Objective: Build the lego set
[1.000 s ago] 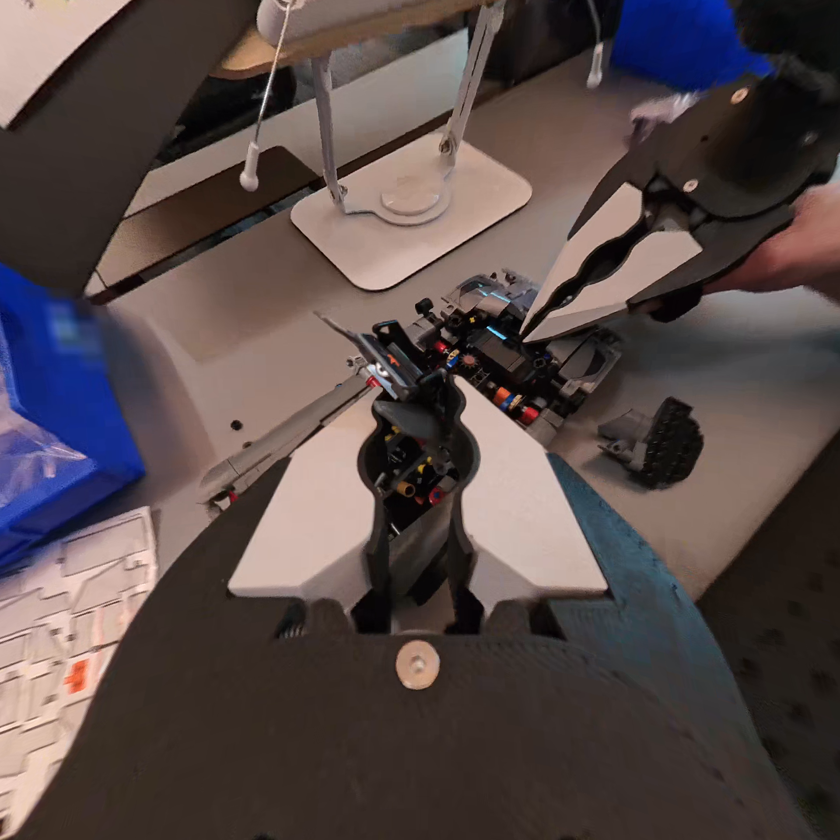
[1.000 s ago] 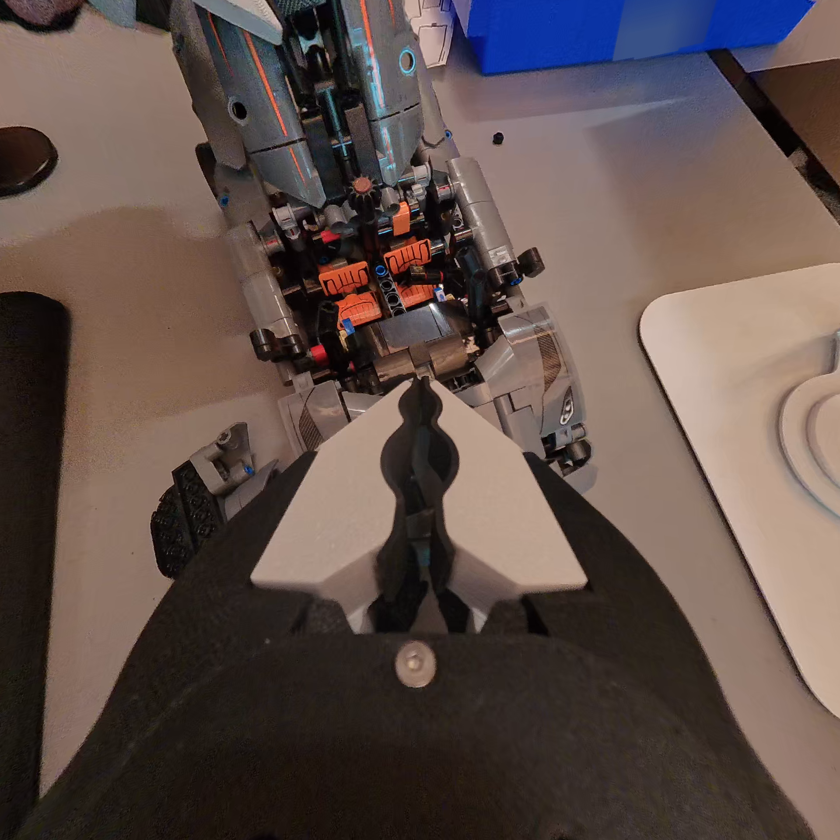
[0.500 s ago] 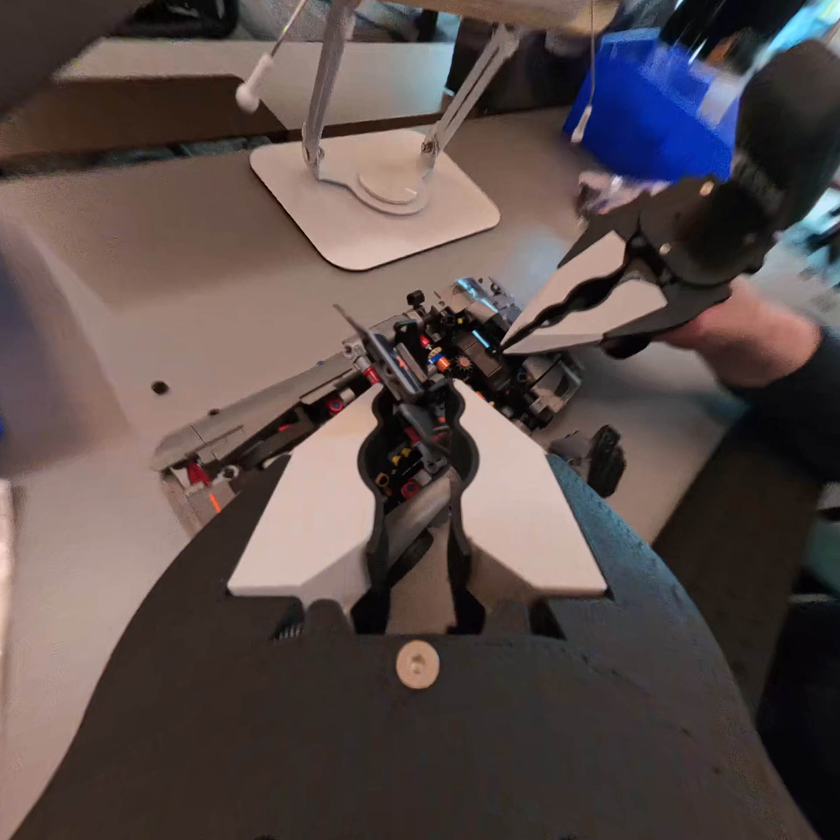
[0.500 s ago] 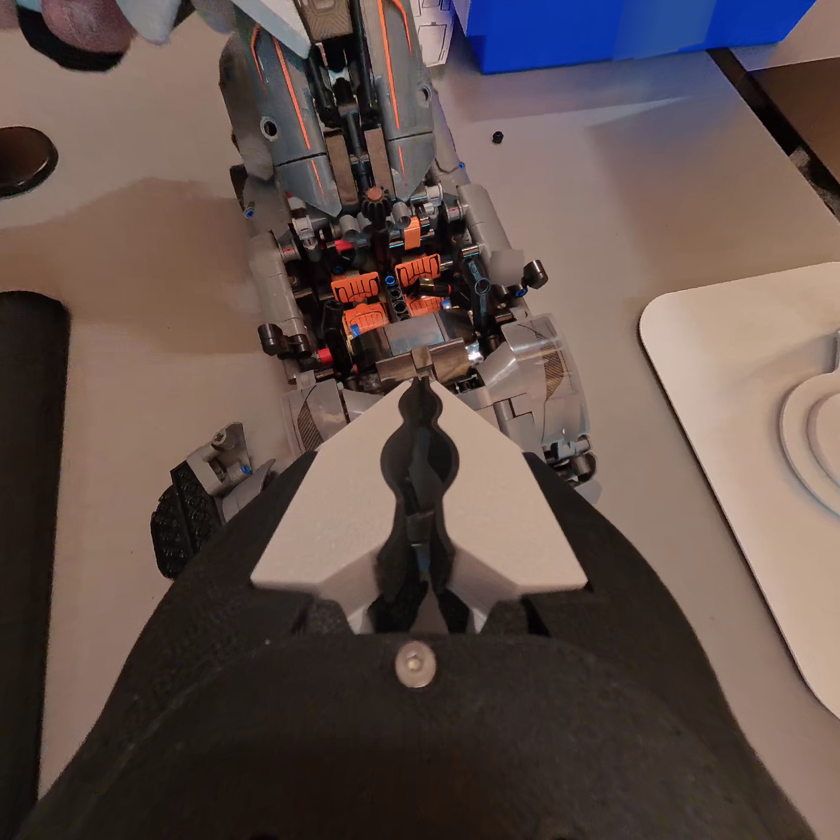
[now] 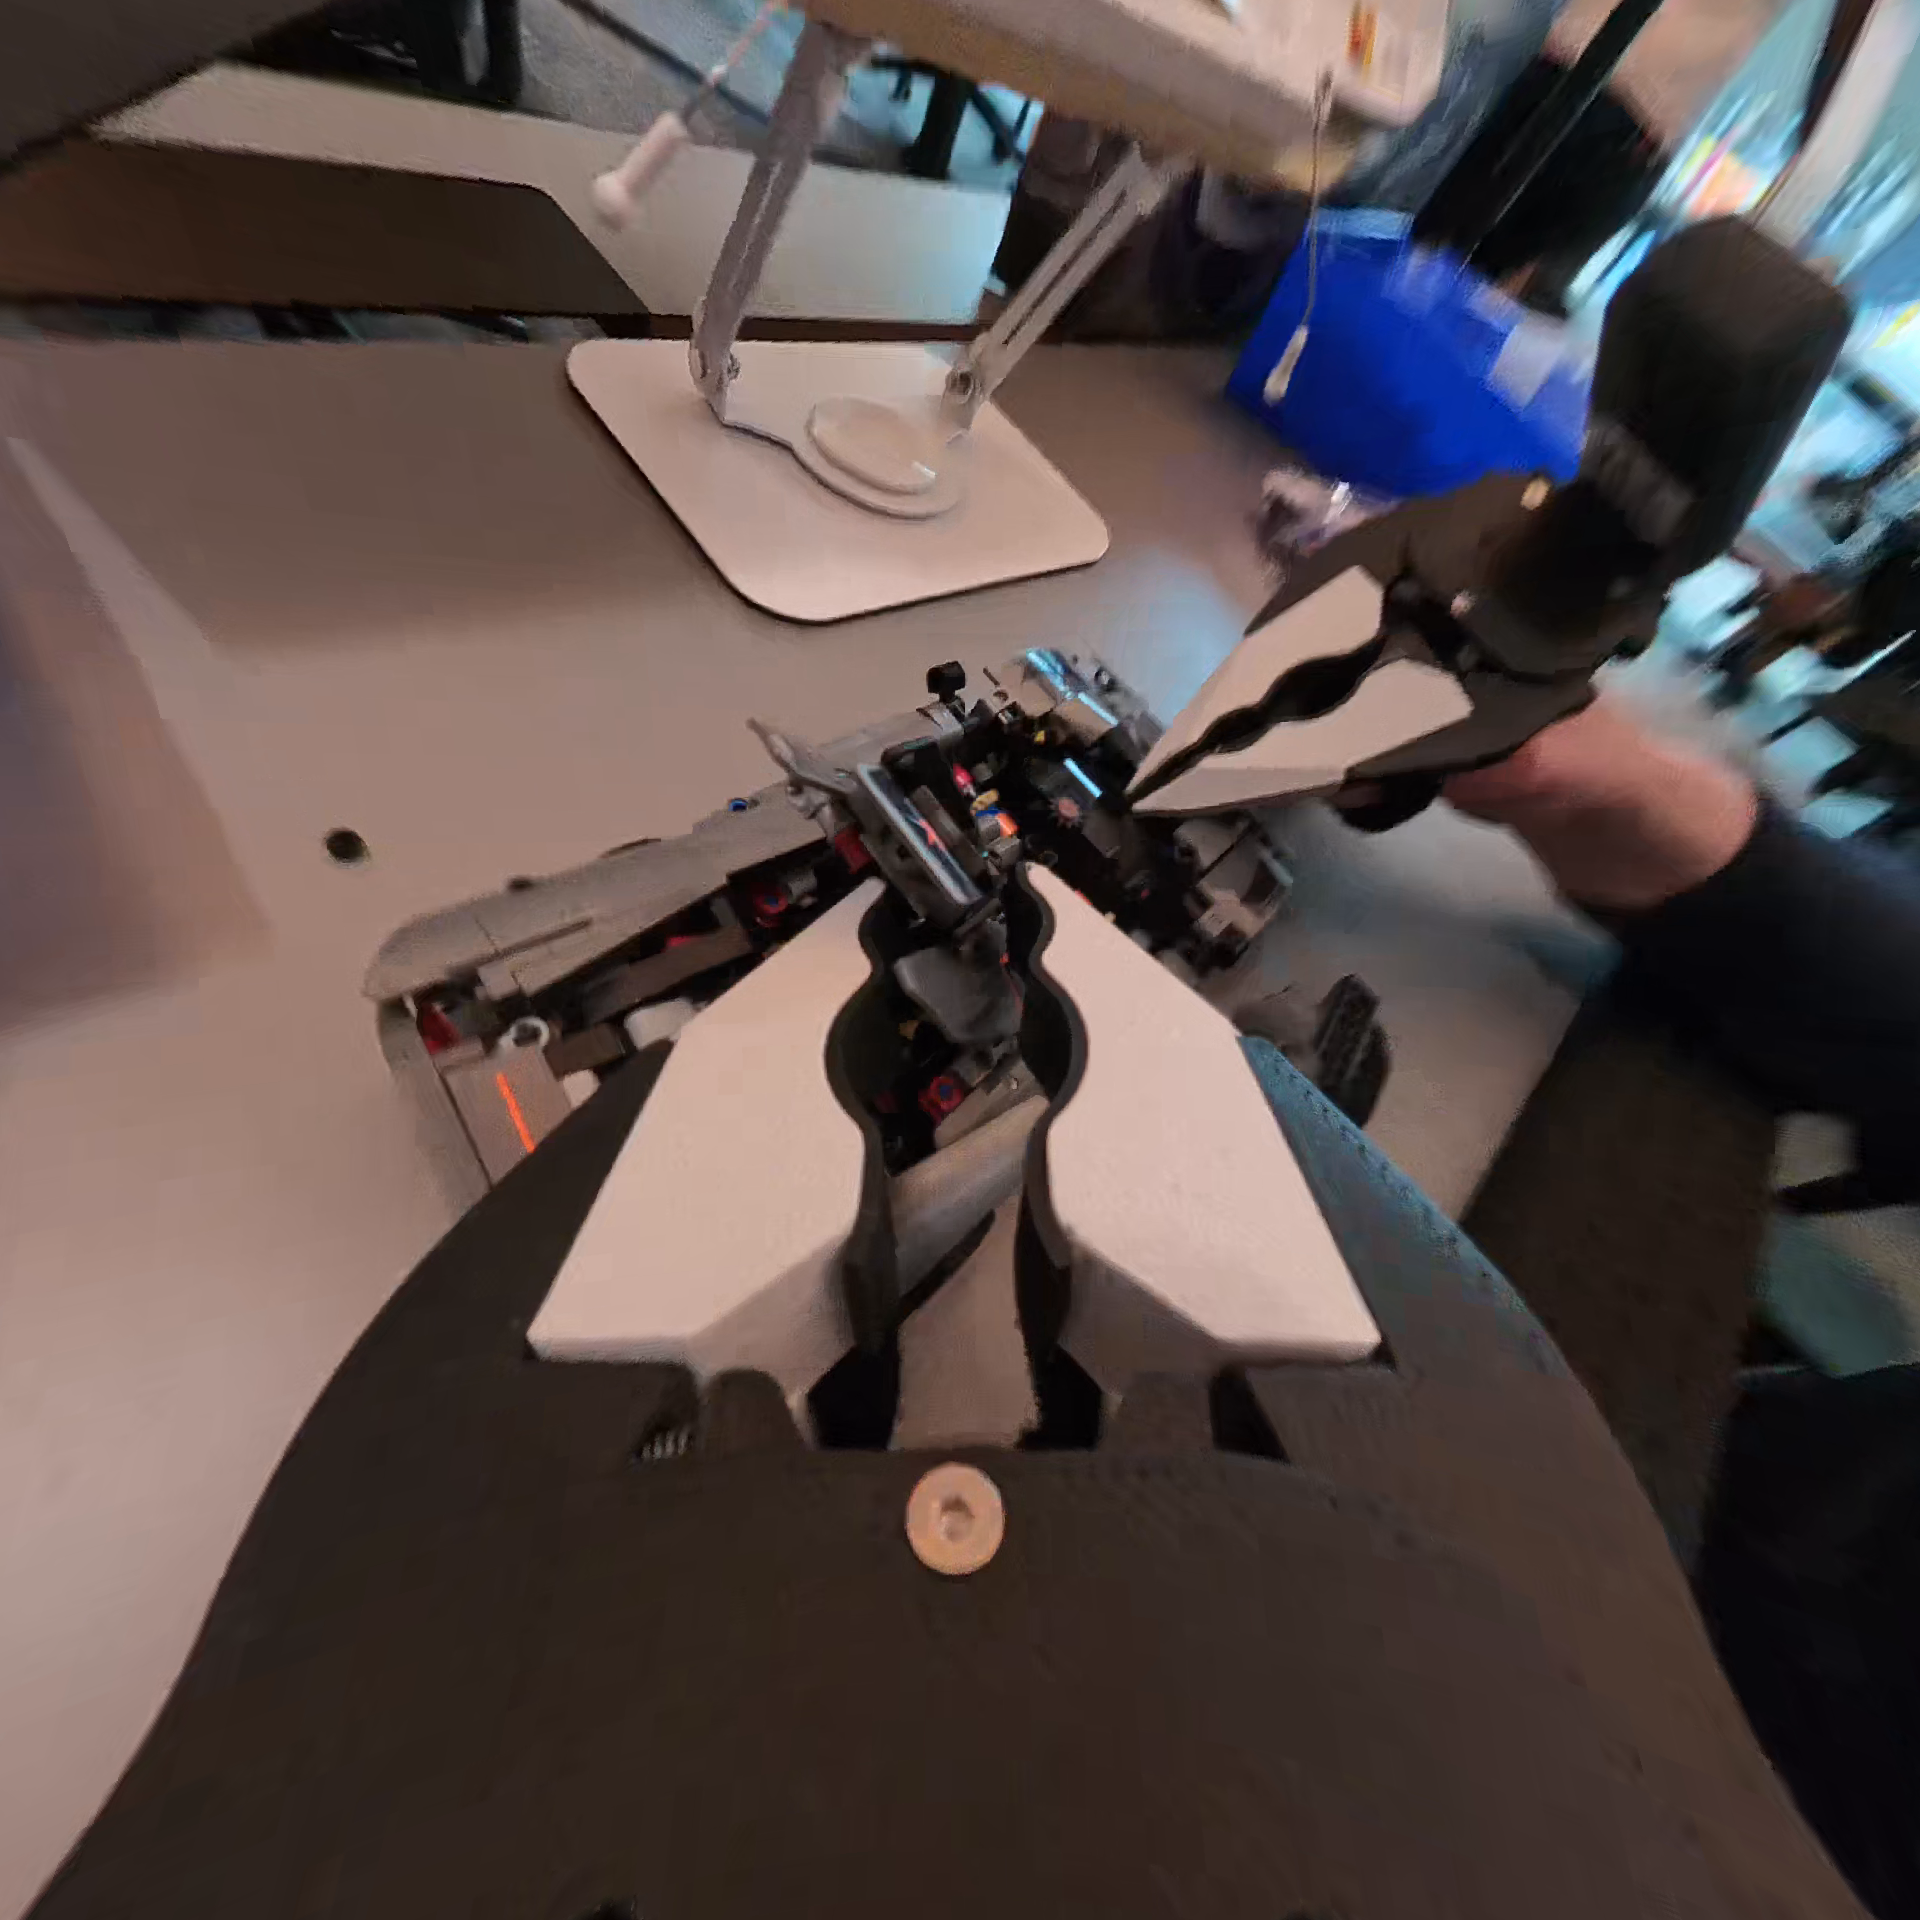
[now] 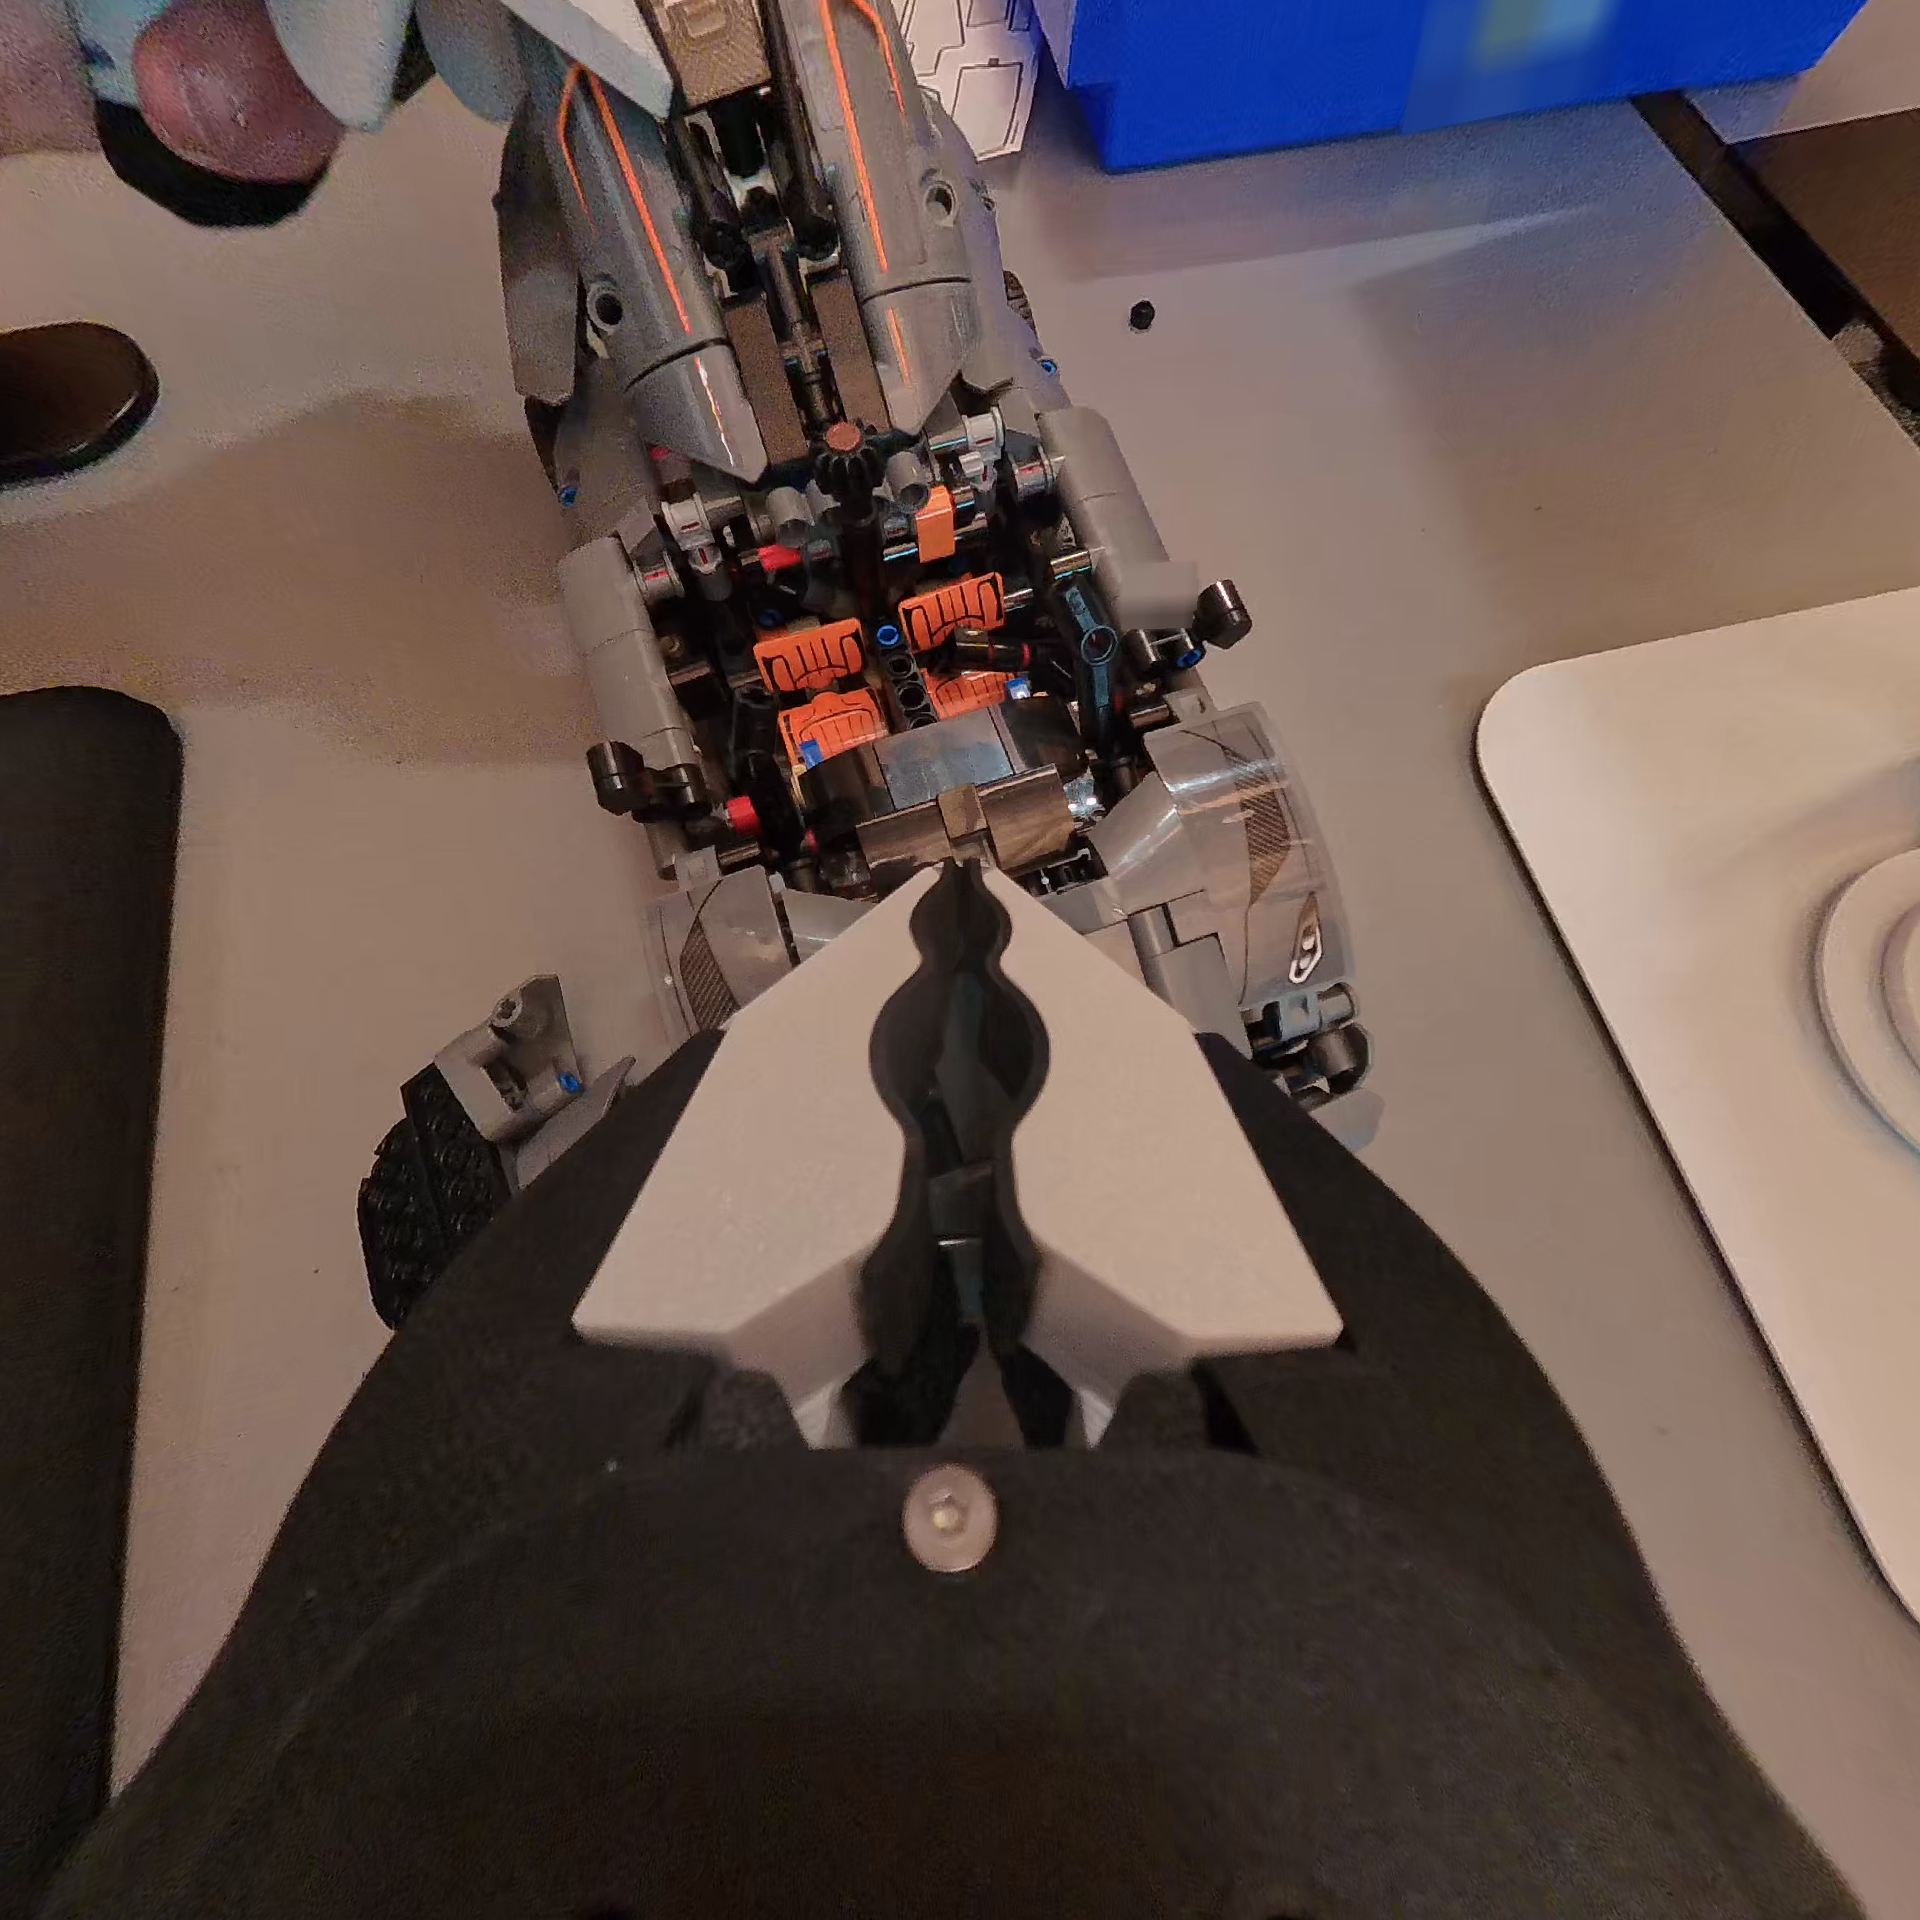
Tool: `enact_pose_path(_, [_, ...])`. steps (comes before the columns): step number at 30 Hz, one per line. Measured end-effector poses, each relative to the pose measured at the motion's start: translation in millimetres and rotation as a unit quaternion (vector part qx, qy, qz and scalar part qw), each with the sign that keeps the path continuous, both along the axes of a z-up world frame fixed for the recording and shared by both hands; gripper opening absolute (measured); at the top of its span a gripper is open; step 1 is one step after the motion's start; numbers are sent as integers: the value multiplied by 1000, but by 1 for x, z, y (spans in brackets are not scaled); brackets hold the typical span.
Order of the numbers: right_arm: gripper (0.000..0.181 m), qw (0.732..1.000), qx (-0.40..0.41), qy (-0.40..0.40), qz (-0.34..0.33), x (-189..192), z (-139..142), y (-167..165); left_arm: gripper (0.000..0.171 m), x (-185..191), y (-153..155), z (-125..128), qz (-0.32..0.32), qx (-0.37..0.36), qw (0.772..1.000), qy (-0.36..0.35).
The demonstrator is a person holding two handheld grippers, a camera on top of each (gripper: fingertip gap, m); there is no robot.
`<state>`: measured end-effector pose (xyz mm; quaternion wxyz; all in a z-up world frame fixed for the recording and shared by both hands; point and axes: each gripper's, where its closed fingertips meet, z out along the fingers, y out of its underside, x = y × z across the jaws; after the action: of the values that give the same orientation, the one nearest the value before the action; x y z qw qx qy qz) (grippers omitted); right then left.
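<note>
My left gripper (image 5: 951,904) is closed around a raised grey-and-black part of the lego car (image 6: 894,665), its fingers (image 5: 748,1122) parted only by the width of that piece; the car lies on the grey table (image 5: 364,582), its long grey tail running off toward nine o'clock in my left wrist view; my right gripper (image 6: 961,883) has its fingertips pressed together with nothing visibly between them, the tips touching a dark block at the car's nose, at twelve o'clock from the fingers (image 6: 800,1143) in my right wrist view; the orange seats (image 6: 831,665) sit just beyond that block, and the twin grey fins with orange stripes reach on toward twelve o'clock; a loose black-and-grey wheel-arch piece (image 6: 457,1143) lies on the table at eight o'clock of the car's nose, just beside it; a white stand base (image 5: 831,488) sits at twelve o'clock in the left view; a blue bin (image 6: 1403,73) stands at one o'clock in the right view; a small black pin (image 6: 1141,312) lies apart near it.
</note>
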<state>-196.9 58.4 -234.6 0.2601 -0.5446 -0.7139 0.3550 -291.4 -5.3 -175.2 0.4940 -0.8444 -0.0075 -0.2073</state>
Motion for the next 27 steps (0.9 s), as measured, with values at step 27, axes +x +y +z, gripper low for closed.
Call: enact_pose_path(27, [0, 996, 79, 29, 11, -24, 13, -14, 24, 11, 13, 2, 3, 21, 999, -24])
